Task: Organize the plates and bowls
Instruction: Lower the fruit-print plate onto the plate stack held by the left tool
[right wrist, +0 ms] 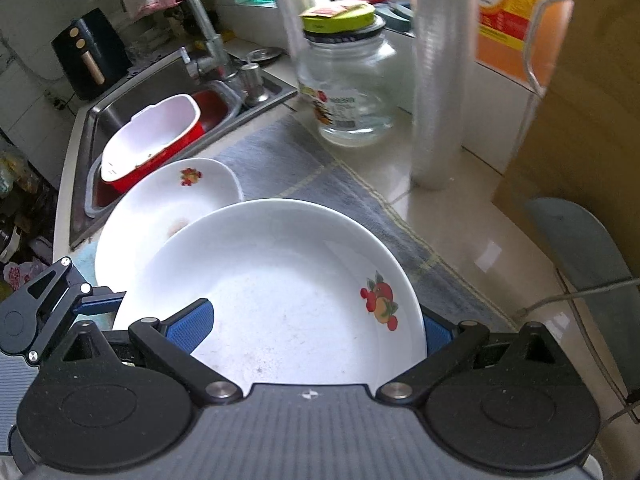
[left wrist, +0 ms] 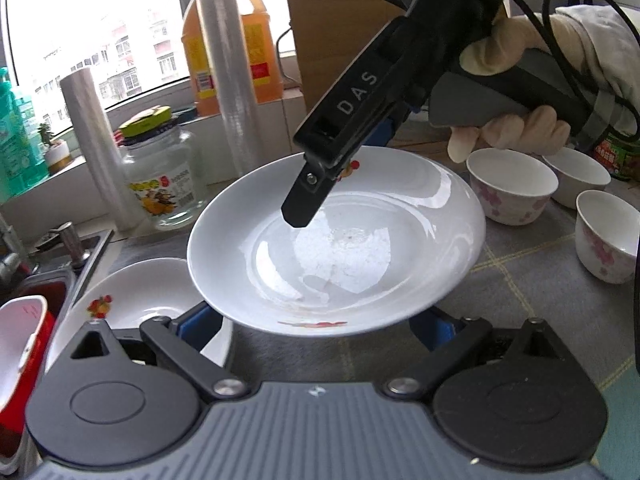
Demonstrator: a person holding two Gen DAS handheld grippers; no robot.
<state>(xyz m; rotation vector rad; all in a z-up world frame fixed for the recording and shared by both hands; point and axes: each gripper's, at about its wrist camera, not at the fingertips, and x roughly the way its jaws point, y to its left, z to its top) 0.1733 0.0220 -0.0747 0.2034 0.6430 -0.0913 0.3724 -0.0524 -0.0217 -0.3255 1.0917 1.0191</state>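
Observation:
A white plate with a fruit print [left wrist: 352,252] is lifted above the counter; it also fills the right wrist view [right wrist: 280,296]. My right gripper [right wrist: 316,328] is shut on its rim, one blue pad [right wrist: 188,328] over the plate and one beneath; its black finger [left wrist: 308,196] reaches over the plate's far edge in the left wrist view. My left gripper [left wrist: 316,324] is open, its jaws spread under the plate's near rim. A second fruit-print plate [left wrist: 132,300] lies on the counter by the sink, also seen in the right wrist view [right wrist: 168,200]. Three flowered white bowls [left wrist: 512,184] stand at the right.
A steel sink [right wrist: 132,92] with a red-and-white basin [right wrist: 156,140] and tap [right wrist: 200,20] is at the left. A glass jar [left wrist: 164,176], two rolls of cling film [left wrist: 228,72], an orange oil bottle [left wrist: 236,36] and a cardboard box [left wrist: 332,36] stand behind.

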